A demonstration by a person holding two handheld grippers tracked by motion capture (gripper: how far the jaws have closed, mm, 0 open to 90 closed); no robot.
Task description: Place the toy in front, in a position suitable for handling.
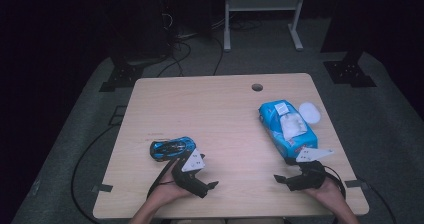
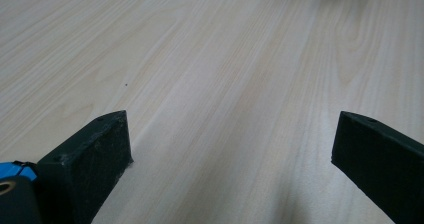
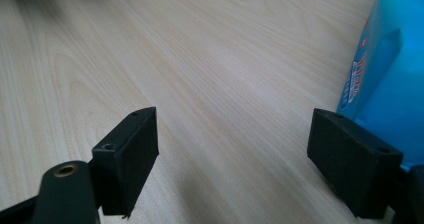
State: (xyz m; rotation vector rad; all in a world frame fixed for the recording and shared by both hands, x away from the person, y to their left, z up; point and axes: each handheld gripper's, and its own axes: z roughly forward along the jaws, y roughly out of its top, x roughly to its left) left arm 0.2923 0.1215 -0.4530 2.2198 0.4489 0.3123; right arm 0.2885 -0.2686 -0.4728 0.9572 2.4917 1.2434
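Both grippers rest near the table's front edge, jaws wide apart and empty: left gripper beside the toy car, right gripper beside the wipes pack

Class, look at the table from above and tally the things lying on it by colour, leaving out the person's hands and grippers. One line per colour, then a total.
Blue: 2, the glossy blue toy car and the blue soft plastic pack of wet wipes
White: 1, the small white oval plastic lid beside the pack
Total: 3
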